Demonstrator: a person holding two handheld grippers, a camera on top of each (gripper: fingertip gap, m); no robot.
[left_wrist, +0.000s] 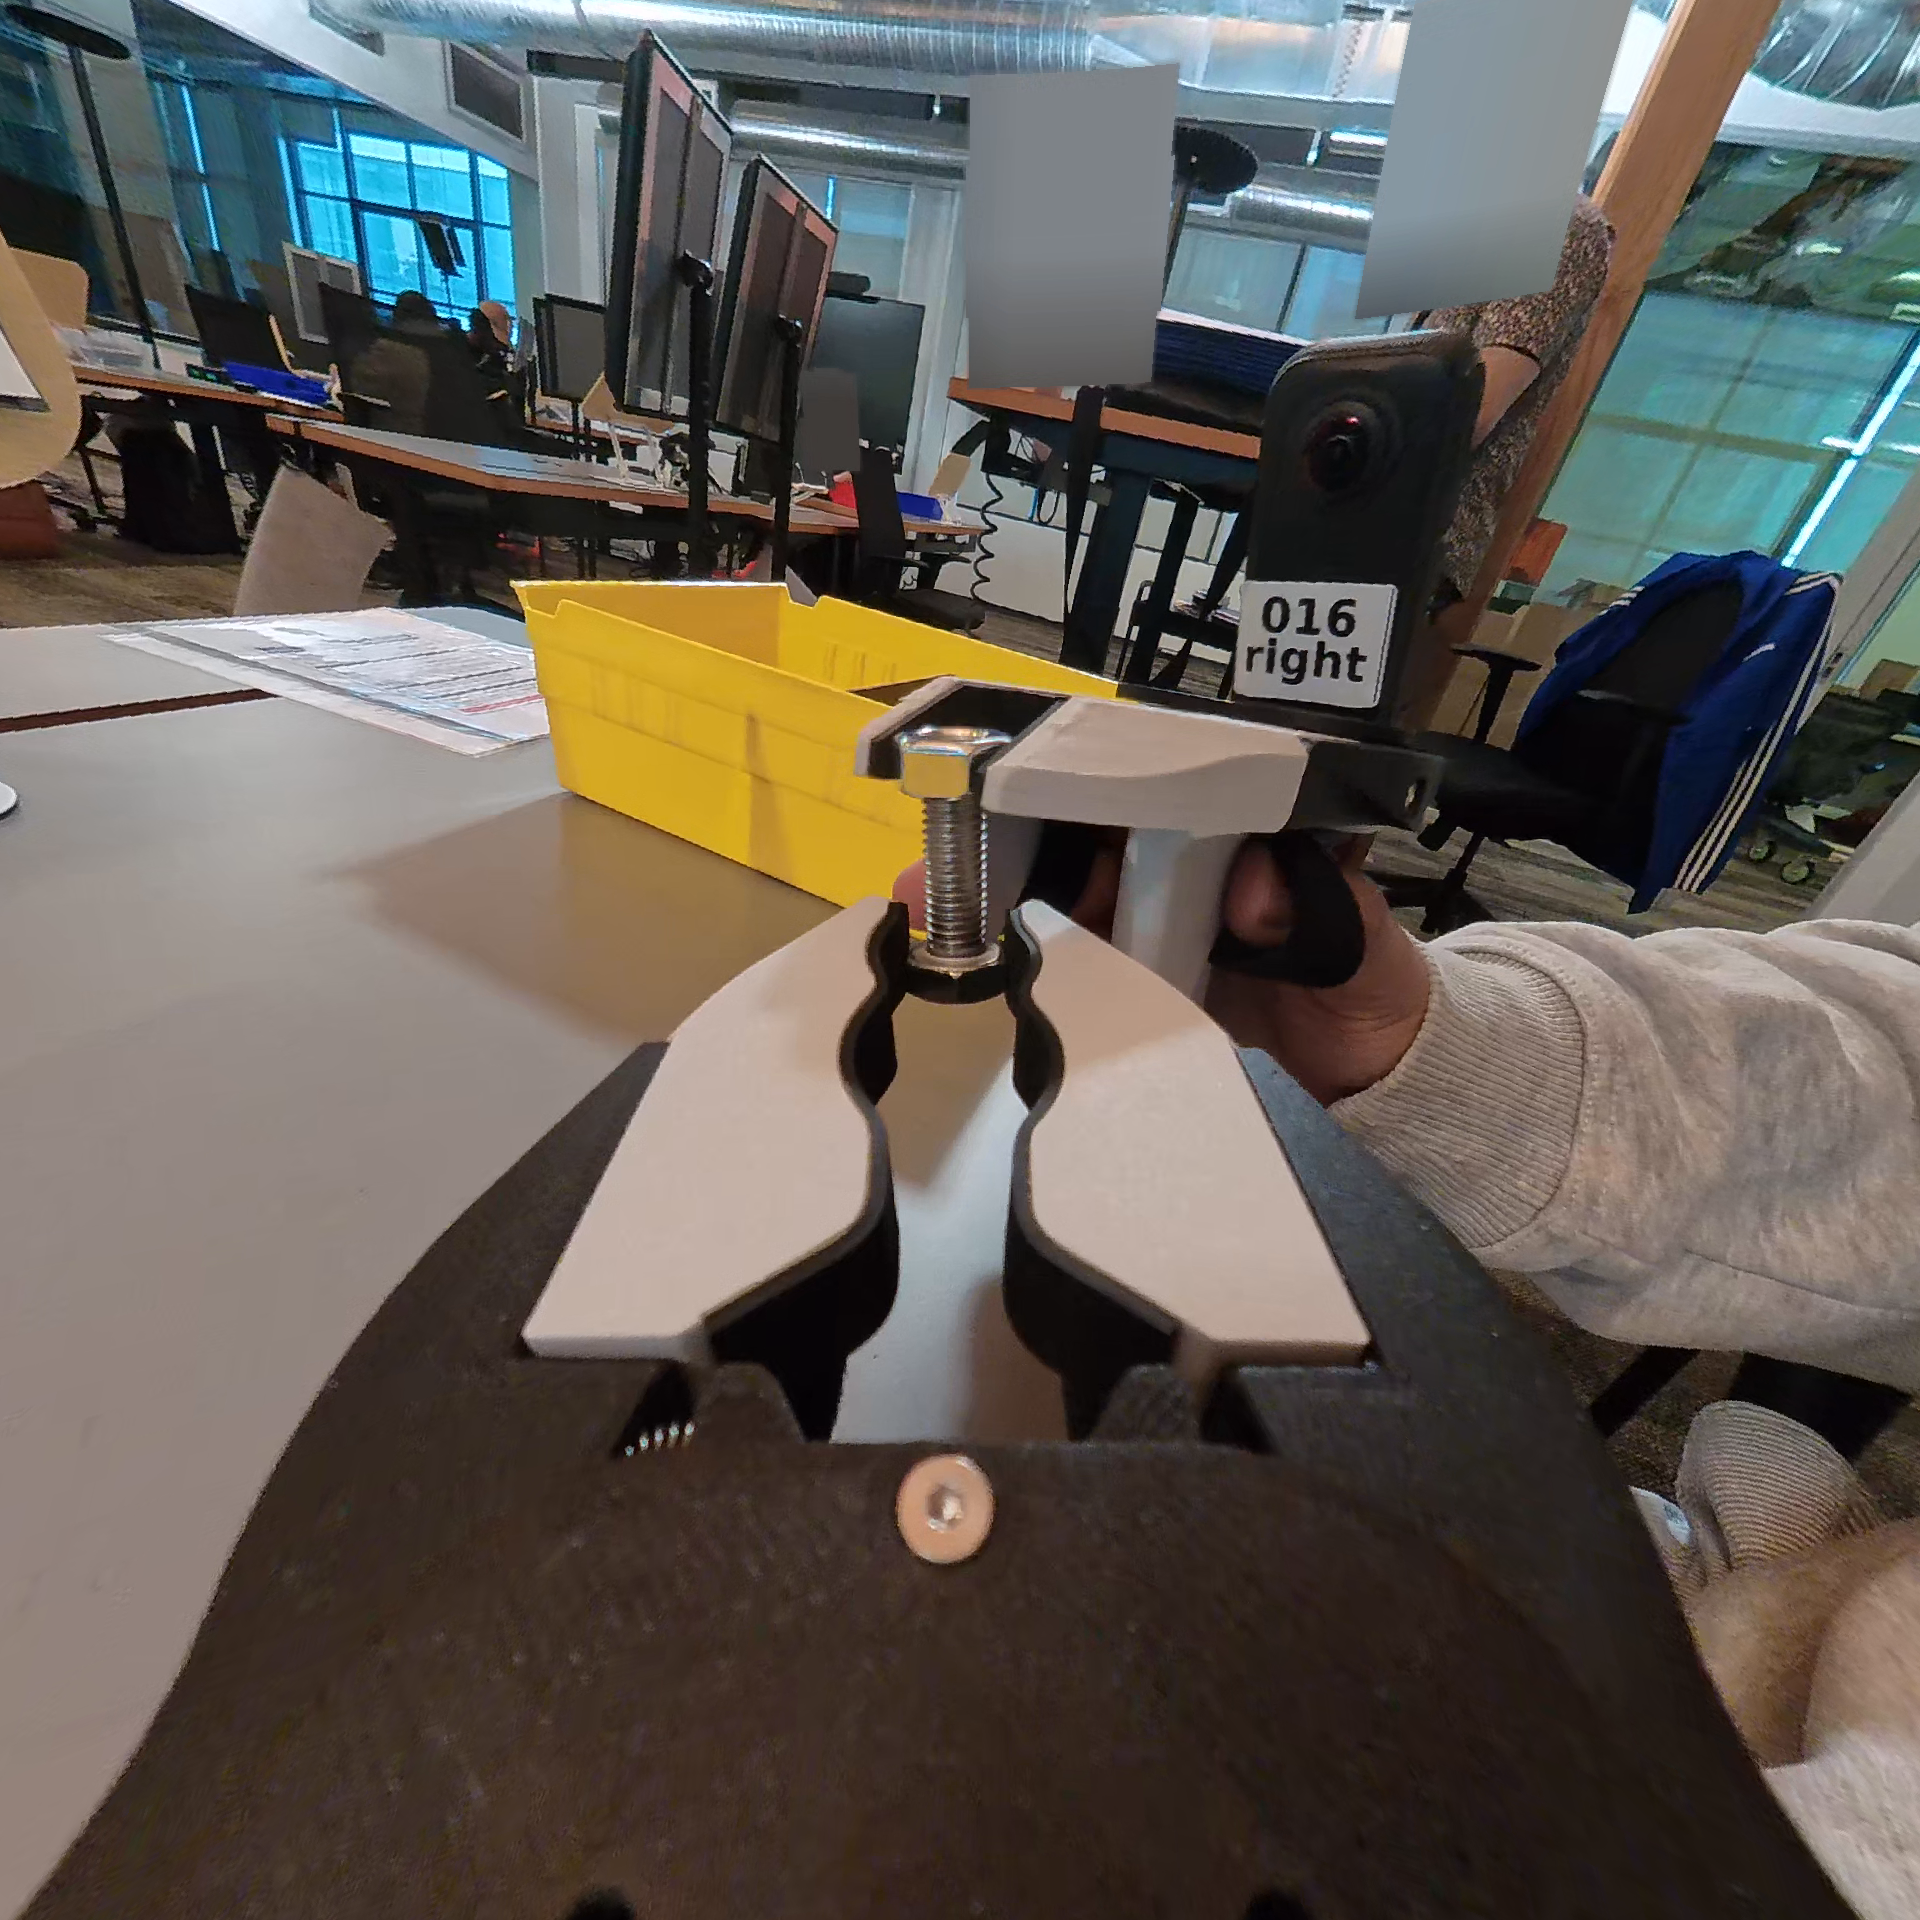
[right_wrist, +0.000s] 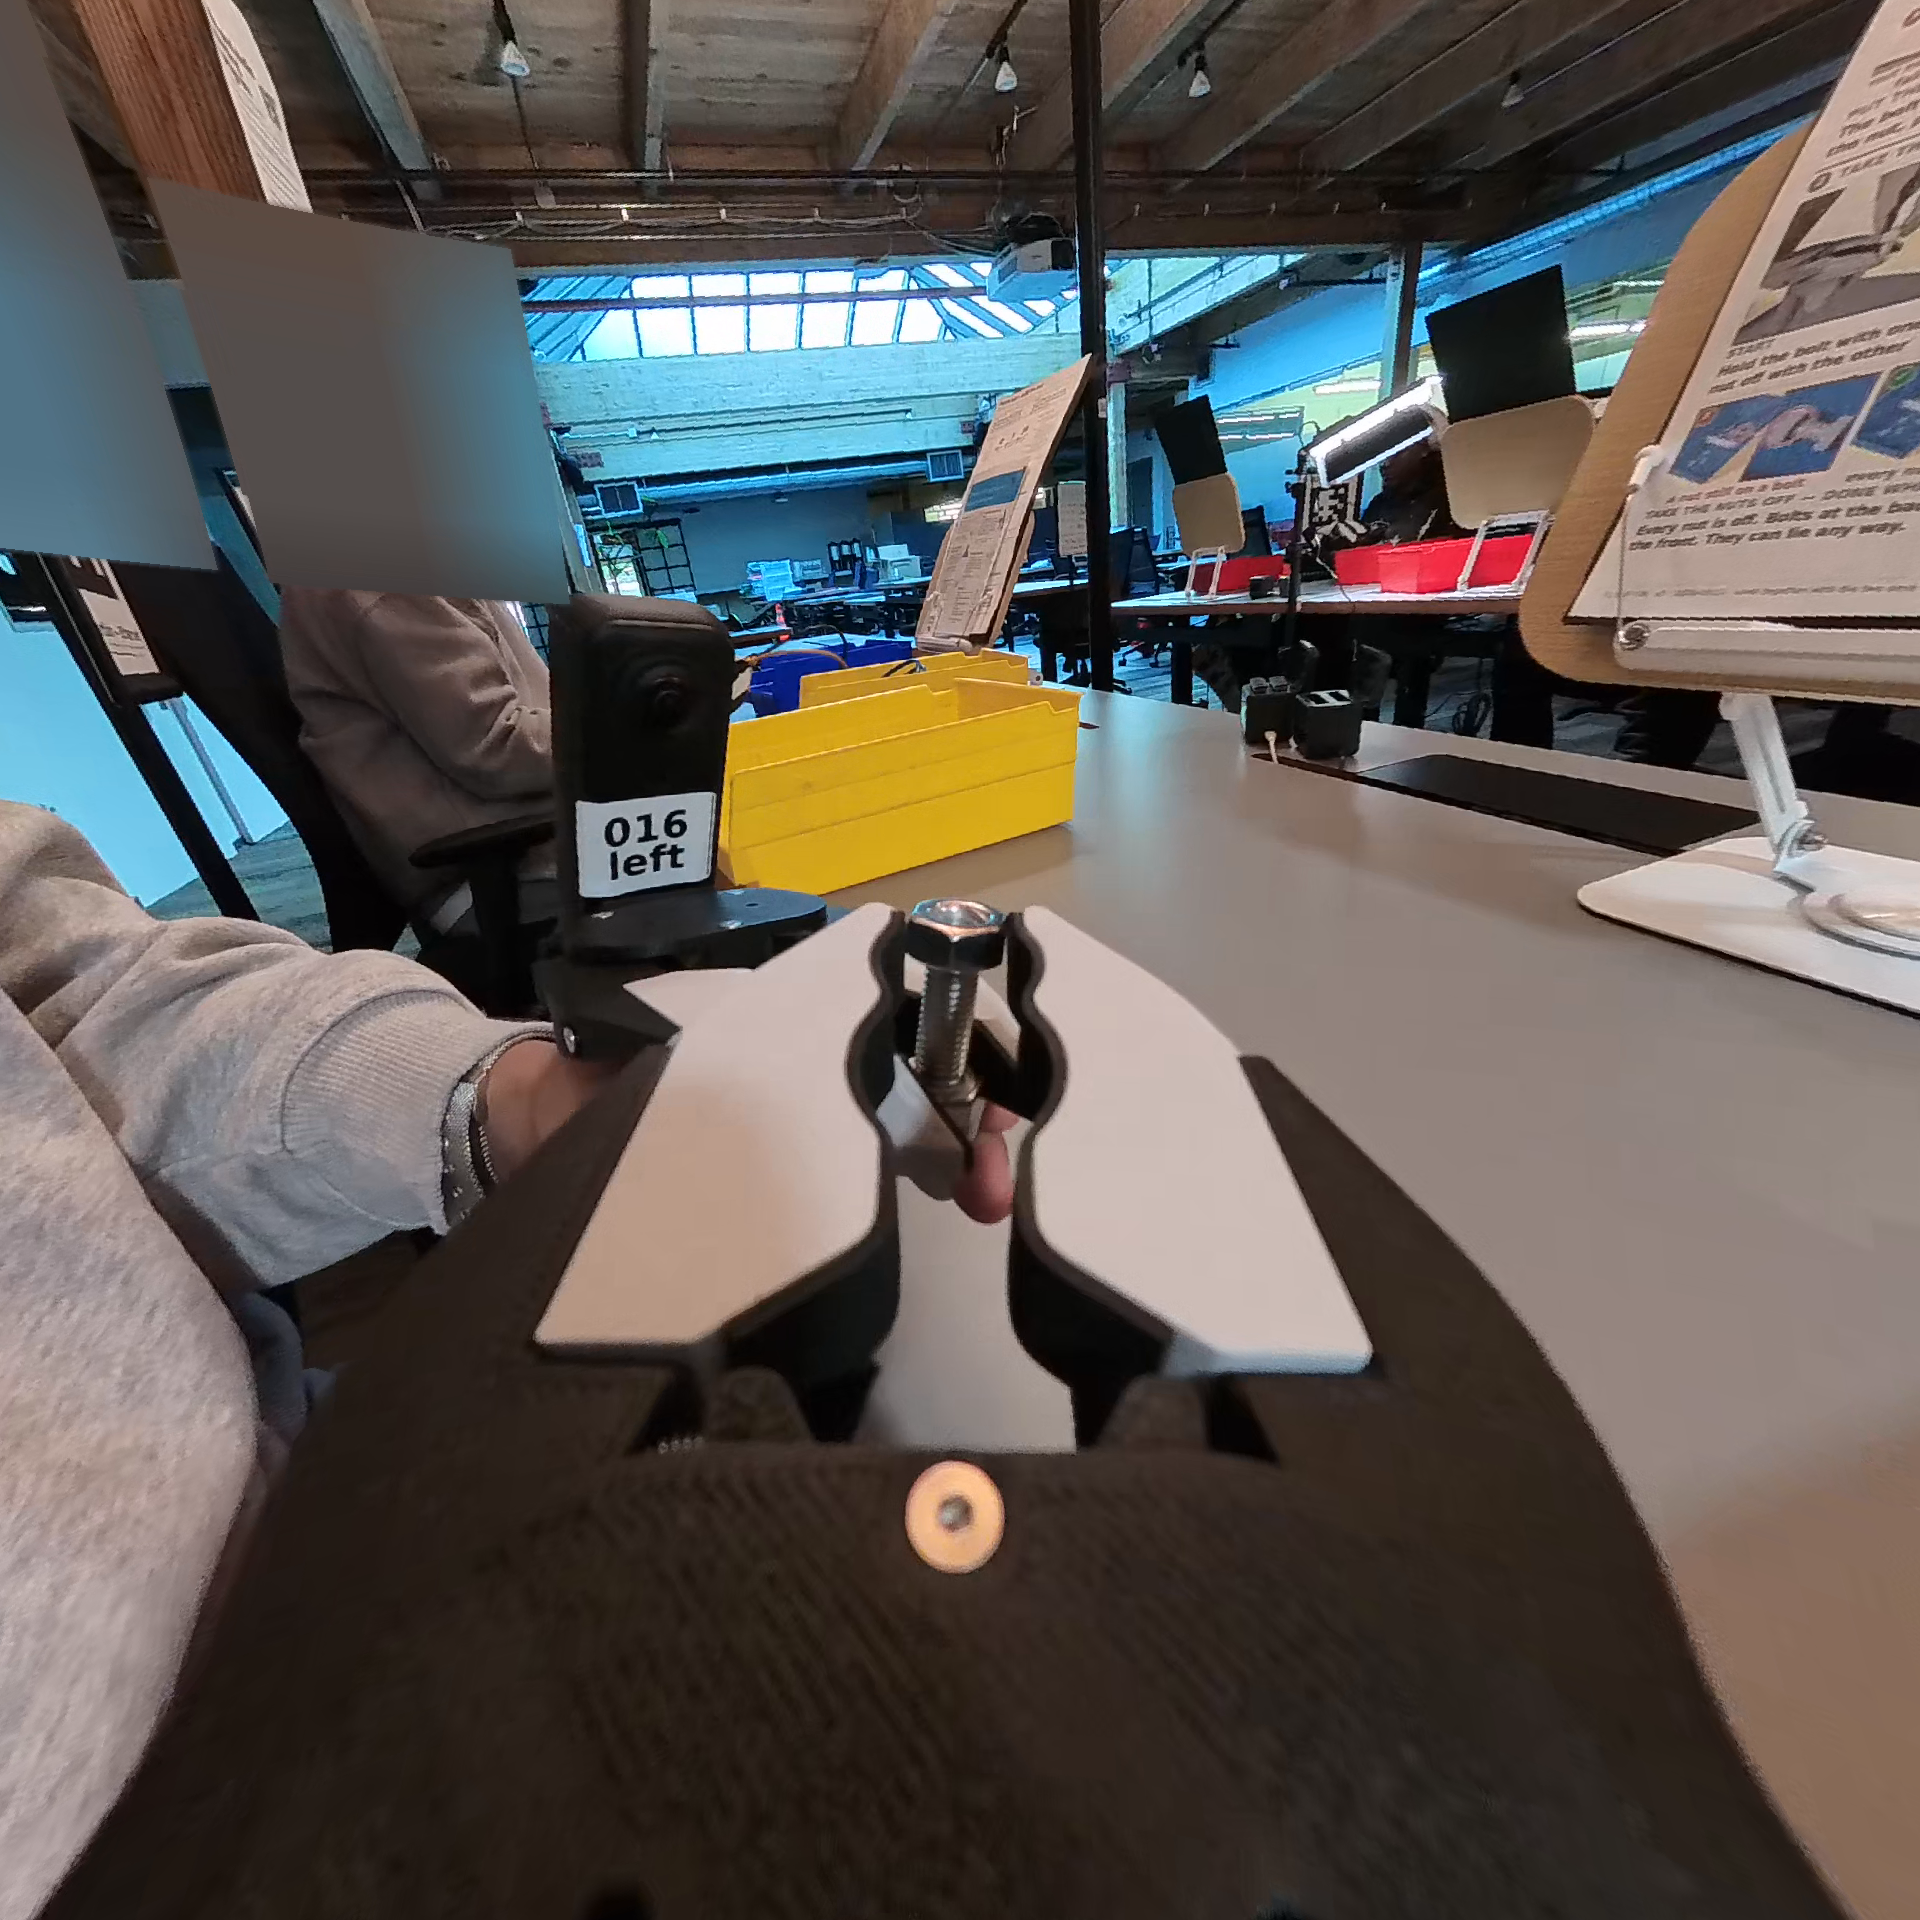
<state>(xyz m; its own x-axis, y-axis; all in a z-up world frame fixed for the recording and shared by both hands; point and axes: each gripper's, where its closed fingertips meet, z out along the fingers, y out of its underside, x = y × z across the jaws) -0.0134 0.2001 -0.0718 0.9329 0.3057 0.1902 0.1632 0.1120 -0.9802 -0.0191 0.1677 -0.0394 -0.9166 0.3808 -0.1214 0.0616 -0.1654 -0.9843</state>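
Grey tabletop (left_wrist: 260, 935) in a wide open-plan office, beams and ductwork overhead, desks and monitors far behind. Over its near edge the two handheld grippers meet on a single silver hex bolt (left_wrist: 954, 831), which stands upright between them and above the surface, not resting on it.

In the left wrist view, the left gripper (left_wrist: 956, 961) has its fingertips closed around the lower end of the thread, where a nut or washer (left_wrist: 954, 954) seems to sit — which of the two, I cannot tell. At 12 o'clock from that grip the right gripper (left_wrist: 940, 743) comes in from 3 o'clock and its tips pinch the hex head. The right wrist view agrees: the right gripper (right_wrist: 956, 935) clamps the head of the bolt (right_wrist: 948, 1008), with the left gripper's white finger (right_wrist: 914, 1117) crossing beneath at 6 o'clock.

A yellow bin (left_wrist: 707, 717) lies on the table at 11 o'clock of the bolt, near but apart; a white stand with a printed sheet (right_wrist: 1766, 364) is at 2 o'clock in the right view.

Likely risks: both holds are narrow tip pinches on smooth metal, so a twist could let the head slip — or, if either hand eases, the bolt could tilt and fall off the table's edge
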